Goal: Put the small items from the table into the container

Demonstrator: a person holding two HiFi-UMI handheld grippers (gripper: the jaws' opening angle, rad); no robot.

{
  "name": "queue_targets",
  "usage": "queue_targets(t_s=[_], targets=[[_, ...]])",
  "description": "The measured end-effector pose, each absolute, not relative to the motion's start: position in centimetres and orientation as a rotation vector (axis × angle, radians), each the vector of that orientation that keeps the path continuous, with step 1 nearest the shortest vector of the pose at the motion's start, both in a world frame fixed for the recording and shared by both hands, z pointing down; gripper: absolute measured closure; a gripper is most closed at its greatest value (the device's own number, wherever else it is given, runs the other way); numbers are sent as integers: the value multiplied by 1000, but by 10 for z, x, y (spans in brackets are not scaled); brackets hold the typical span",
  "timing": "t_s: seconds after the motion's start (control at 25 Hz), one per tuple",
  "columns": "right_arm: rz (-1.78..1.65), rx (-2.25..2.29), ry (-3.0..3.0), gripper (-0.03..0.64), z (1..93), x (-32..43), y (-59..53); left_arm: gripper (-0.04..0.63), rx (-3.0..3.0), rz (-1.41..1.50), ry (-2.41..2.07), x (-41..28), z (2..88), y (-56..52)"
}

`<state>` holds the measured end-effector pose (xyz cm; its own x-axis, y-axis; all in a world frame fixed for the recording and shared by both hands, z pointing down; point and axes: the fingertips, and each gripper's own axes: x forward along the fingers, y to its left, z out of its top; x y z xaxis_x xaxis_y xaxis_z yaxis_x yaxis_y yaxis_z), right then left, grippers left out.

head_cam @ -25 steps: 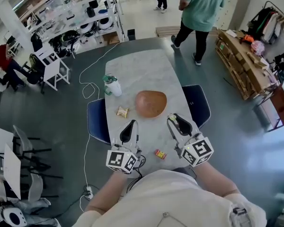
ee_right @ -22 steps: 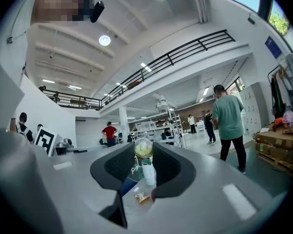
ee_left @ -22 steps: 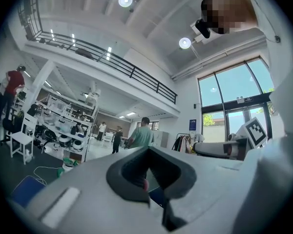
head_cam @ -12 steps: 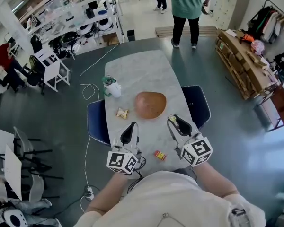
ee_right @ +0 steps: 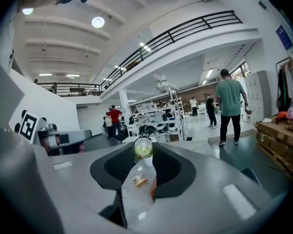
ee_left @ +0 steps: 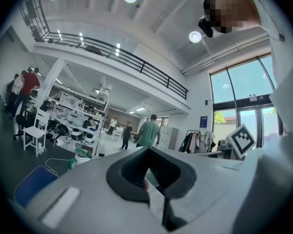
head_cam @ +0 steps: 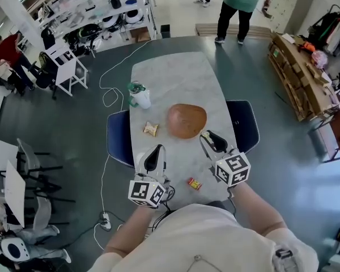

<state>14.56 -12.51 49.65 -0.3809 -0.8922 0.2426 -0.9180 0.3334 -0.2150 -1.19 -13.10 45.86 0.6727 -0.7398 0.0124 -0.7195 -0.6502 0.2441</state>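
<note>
Marble-topped table: brown bowl at centre, snack packet just left of it. A small red-and-yellow item lies near the front edge, between left gripper and right gripper. Both grippers' jaws stand apart, holding nothing. Green-lidded cup stands behind the packet.

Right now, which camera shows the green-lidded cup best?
The right gripper view: the cup stands centred beyond its jaws, side-on. The head view shows it small from above; the left gripper view, tiny at far left.
</note>
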Motion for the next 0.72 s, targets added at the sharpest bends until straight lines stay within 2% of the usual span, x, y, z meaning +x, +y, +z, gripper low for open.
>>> queue_targets(t_s=[0.24,0.72], targets=[[549,1609,-2410,476,557,147,-187,591,2582,-86,-1267,-37,478,-150],[821,1274,-2117,476,767,129,-297,591,2297,45,-1505,-105,537,-150]])
